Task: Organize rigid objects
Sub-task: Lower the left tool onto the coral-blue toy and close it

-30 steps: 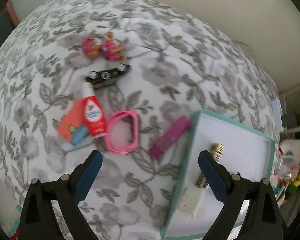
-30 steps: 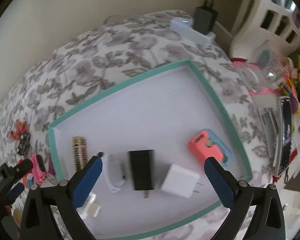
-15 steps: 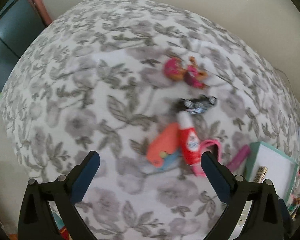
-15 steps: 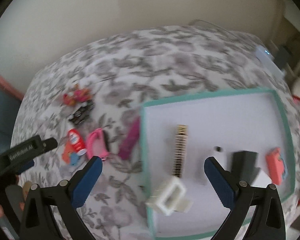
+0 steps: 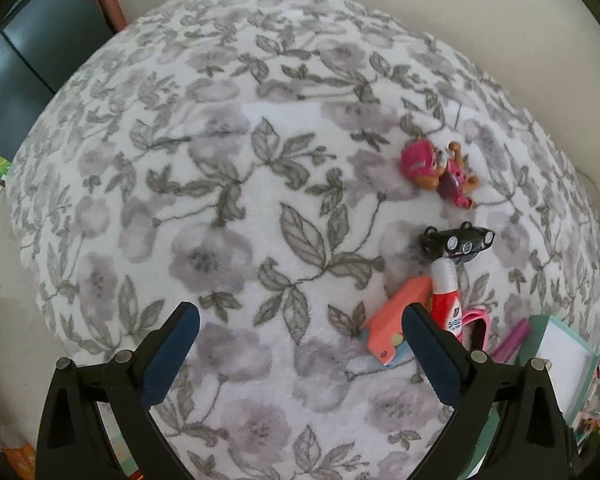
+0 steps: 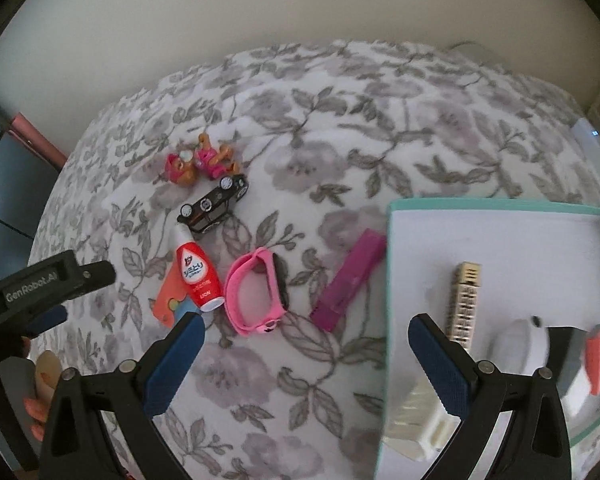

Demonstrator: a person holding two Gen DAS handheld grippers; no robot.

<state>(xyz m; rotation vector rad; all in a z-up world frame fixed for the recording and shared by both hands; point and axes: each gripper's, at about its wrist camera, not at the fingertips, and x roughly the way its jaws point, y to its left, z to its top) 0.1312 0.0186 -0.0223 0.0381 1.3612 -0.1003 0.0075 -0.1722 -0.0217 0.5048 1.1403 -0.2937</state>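
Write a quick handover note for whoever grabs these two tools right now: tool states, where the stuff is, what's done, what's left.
Left tool: open, empty, over the floral cover left of the loose pile.
Right tool: open, empty, between the pile and the tray.
In the tray: gold comb-like piece, white items, black block, coral case.
Left on the cover: doll, toy car, red bottle lying on an orange case, pink watch, purple bar.
Nearest to the right tool: watch and bar.
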